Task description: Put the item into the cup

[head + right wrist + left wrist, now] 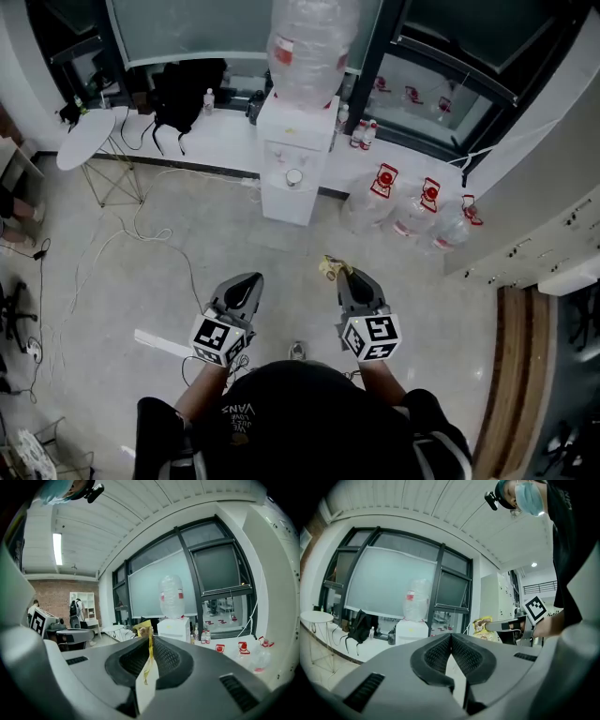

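Pinching a thin yellow packet (pixel 149 660) edge-on between its ribbed pads (pixel 166 657), the right gripper (pixel 353 278) holds the task's item with the jaws pressed flat on the foil, the packet's top poking past the tips. Left gripper (pixel 451 641): jaws pressed together, tips meeting, nothing between them; carried level beside the right one, well apart from it. Both hang in the air over a pale floor (pixel 169 281), in front of the person. Ahead, against the window wall: a white water dispenser (pixel 292 202) with a large clear bottle (pixel 312 42) on top. A small round thing (pixel 294 177) sits at its front, possibly the cup, too small to tell. Clear jugs (pixel 384 197) with red tags stand beside it on the right gripper's side; loose cables (pixel 141 230) trail across the floor on the other. Hazards, as judged: the grip takes only a narrow strip of a limp packet, so a jolt could let it slide out. The cables could snag a foot on approach. With no cup confirmed, the drop could be aimed wrongly.
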Action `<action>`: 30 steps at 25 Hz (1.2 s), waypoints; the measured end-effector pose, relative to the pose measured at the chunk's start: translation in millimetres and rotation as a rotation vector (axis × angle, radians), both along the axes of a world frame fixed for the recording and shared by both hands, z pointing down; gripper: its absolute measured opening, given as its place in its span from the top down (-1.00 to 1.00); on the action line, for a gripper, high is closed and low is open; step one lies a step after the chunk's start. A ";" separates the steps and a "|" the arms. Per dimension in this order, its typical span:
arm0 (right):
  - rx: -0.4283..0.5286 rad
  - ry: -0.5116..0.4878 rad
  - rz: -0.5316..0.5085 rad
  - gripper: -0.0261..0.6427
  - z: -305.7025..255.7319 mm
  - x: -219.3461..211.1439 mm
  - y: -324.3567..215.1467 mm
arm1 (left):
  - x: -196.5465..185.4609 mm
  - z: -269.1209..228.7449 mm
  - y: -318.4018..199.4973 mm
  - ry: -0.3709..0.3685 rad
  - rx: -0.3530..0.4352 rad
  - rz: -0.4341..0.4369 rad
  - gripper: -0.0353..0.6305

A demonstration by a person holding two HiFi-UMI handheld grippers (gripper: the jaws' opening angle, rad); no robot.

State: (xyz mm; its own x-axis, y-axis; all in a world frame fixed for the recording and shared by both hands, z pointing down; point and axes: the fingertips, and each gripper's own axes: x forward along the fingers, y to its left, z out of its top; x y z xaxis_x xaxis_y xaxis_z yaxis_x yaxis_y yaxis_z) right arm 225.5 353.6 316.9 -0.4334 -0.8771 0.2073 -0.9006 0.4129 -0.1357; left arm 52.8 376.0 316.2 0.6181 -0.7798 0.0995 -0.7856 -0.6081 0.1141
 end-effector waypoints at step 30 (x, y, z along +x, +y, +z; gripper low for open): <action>-0.101 -0.039 0.198 0.76 34.3 -94.5 -209.5 | -103.7 25.9 -229.5 0.004 -0.071 0.175 0.83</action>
